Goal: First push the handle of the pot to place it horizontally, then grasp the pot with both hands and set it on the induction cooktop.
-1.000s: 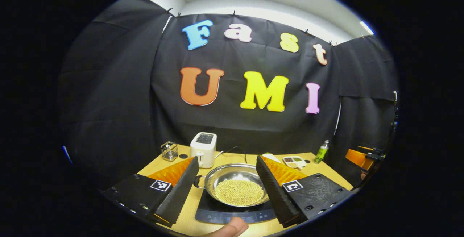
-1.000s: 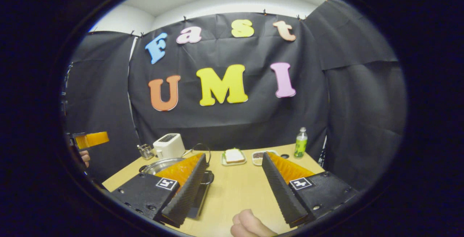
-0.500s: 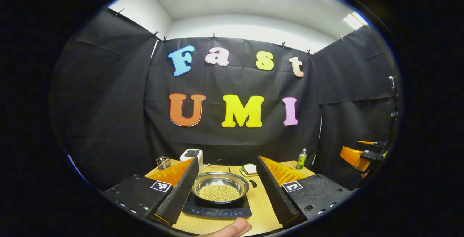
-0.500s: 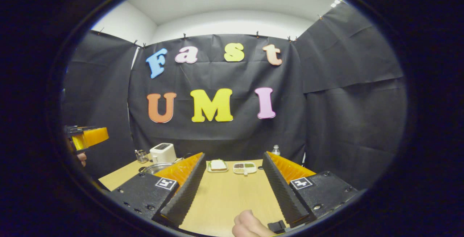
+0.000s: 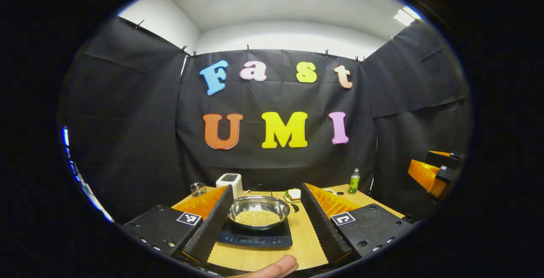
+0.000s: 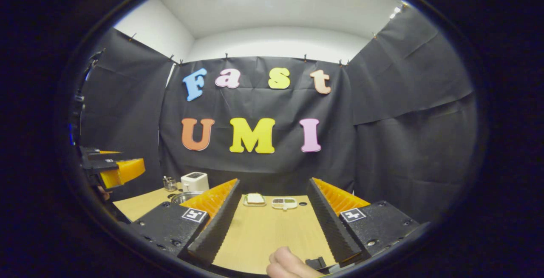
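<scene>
1. Left gripper view: left gripper has its jaws wide apart and nothing between them. It is held well back from the pot. The pot sits on the induction cooktop, square on the plate and filled with small yellowish beads. One side handle shows at its right rim, lying about level. The right gripper is far off at the view's edge.
2. Right gripper view: right gripper's jaws are apart too, empty, over bare table. The pot's rim peeks out behind its left finger, near the toaster.
3. Step, as I judge it: placement looks done and both tools are clear of the pot.
4. Next move: no more contact needed. Keep both grippers off the pot and don't nudge the cooktop.
</scene>
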Demonstrator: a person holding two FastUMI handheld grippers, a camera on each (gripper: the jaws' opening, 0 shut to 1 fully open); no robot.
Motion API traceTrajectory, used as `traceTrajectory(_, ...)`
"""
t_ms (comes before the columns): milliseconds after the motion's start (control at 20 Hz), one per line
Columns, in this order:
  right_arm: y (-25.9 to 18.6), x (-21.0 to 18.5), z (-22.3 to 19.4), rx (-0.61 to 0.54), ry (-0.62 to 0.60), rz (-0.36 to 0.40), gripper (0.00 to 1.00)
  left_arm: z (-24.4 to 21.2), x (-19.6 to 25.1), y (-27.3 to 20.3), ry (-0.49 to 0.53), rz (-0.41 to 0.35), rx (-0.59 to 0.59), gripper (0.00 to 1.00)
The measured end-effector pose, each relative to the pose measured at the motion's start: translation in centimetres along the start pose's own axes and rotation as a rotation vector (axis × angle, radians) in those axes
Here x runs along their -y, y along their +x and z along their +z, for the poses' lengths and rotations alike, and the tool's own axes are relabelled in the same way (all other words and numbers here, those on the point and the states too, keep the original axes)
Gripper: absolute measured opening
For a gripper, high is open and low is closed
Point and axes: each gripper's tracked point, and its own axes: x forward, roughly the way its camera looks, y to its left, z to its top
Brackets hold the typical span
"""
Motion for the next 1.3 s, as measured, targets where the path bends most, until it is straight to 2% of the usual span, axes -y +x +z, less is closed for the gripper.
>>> traceTrajectory(200, -0.2, 1.2, -0.5, -0.019, 0.009, -0.033, 0.99, -0.1, -0.6, -0.3, -0.005, 0.007, -0.007, 0.95)
traceTrajectory(250, -0.2, 1.1, -0.7, -0.028, 0.008, -0.032, 0.96, 0.1, -0.7, -0.3, -0.009, 0.005, -0.002, 0.95)
traceTrajectory(300, -0.1, 1.1, -0.9, -0.034, 0.012, -0.032, 0.99, 0.3, -0.7, -0.3, -0.014, 0.005, 0.004, 0.95)
traceTrajectory(400, 0.2, 1.3, -1.0, -0.039, 0.019, -0.039, 0.96, 0.3, -0.9, -0.3, -0.019, 0.000, 0.004, 0.95)
traceTrajectory(450, 0.2, 1.3, -1.0, -0.041, 0.020, -0.041, 0.99, 0.3, -0.9, -0.3, -0.017, -0.001, 0.006, 0.95)
traceTrajectory(550, 0.3, 1.1, -1.1, -0.042, 0.022, -0.038, 0.96, -0.3, -1.4, -0.3, -0.004, 0.007, -0.004, 0.95)
traceTrajectory(800, 0.3, 0.9, -1.3, -0.050, 0.018, -0.038, 0.99, -0.6, -1.5, -0.2, -0.008, 0.005, -0.012, 0.95)
traceTrajectory(1300, 0.5, 0.2, -2.1, -0.068, 0.040, -0.016, 0.96, -1.0, -2.0, -0.6, 0.012, 0.008, -0.010, 0.95)
